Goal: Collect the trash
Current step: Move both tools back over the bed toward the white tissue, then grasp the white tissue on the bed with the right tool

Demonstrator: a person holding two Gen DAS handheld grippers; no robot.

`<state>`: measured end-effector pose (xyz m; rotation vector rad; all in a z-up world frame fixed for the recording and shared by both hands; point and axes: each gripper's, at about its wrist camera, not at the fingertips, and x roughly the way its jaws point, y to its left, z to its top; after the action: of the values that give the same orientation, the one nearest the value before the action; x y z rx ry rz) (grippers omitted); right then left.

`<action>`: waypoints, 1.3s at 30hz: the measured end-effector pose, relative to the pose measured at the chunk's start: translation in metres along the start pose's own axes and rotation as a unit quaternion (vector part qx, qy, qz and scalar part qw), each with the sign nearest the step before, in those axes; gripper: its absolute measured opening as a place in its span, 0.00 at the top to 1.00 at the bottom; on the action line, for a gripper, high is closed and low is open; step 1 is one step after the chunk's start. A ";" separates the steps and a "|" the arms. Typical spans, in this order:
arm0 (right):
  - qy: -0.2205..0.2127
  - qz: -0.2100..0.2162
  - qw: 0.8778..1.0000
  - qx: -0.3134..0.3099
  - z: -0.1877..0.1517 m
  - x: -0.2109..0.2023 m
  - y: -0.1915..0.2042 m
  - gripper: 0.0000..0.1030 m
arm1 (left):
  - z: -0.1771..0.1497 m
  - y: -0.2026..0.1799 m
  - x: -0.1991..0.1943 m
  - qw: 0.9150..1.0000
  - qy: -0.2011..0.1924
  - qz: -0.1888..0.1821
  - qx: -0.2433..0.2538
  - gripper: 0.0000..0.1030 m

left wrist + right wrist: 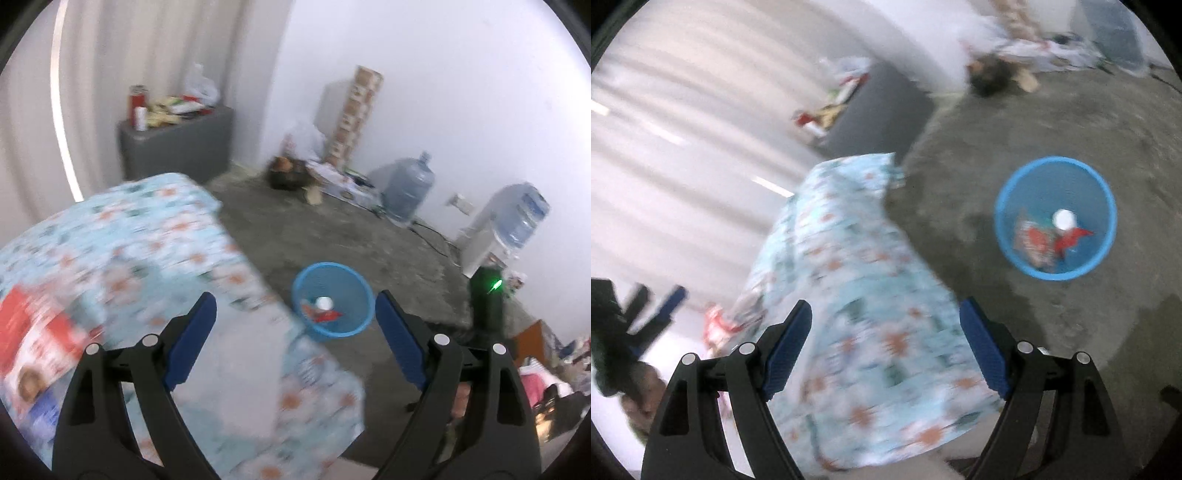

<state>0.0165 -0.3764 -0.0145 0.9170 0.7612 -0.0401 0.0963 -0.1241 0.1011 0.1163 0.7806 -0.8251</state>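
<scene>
Ahead of the left gripper (295, 321), the blue basket (306, 332) holds trash; both it and the right gripper (885, 328) have jaws apart, gripping nothing.

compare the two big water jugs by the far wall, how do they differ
In the left wrist view, the nearer-the-middle water jug stands upright on the floor with its neck up. The other water jug sits tilted, neck down, on top of a white dispenser, so it is higher up. The floor jug stands alone. Both are large, translucent blue bottles near the white wall.
</scene>
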 end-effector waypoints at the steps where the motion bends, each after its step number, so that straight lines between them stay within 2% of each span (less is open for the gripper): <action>1: 0.007 0.012 1.000 -0.008 -0.005 0.000 0.010 0.22 | -0.011 0.010 -0.011 1.000 -0.006 0.015 -0.005 0.19; 4: 0.030 0.042 0.998 -0.027 -0.015 0.006 0.034 0.22 | -0.041 0.037 -0.035 0.998 -0.013 0.057 -0.029 0.19; 7: 0.058 0.073 0.995 -0.031 -0.028 0.016 0.050 0.22 | -0.066 0.061 -0.051 0.995 -0.013 0.080 -0.064 0.19; 11: 0.094 0.109 0.990 -0.016 -0.043 0.030 0.059 0.22 | -0.095 0.080 -0.071 0.991 -0.019 0.084 -0.101 0.19; 16: 0.132 0.138 0.982 -0.012 -0.061 0.050 0.075 0.23 | -0.114 0.089 -0.084 0.989 -0.037 0.090 -0.111 0.18; 20: 0.147 0.112 0.983 -0.003 -0.070 0.068 0.076 0.30 | -0.129 0.092 -0.087 0.988 -0.039 0.095 -0.113 0.18; 27: 0.161 0.073 0.983 0.054 -0.071 0.109 0.054 0.45 | -0.143 0.105 -0.086 0.987 -0.035 0.092 -0.127 0.18; 29: 0.156 0.077 0.983 0.063 -0.069 0.118 0.052 0.53 | -0.145 0.110 -0.087 0.987 -0.036 0.092 -0.130 0.18; 33: 0.145 0.080 0.984 0.066 -0.061 0.130 0.055 0.57 | -0.146 0.117 -0.088 0.985 -0.039 0.095 -0.135 0.18; 39: 0.140 0.073 0.985 0.072 -0.055 0.147 0.054 0.83 | -0.134 0.120 -0.091 0.984 -0.058 0.094 -0.138 0.18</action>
<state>0.1125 -0.2611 -0.0865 1.1285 0.9578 0.1691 0.0643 0.0660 0.0418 -0.1031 0.7548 -0.5347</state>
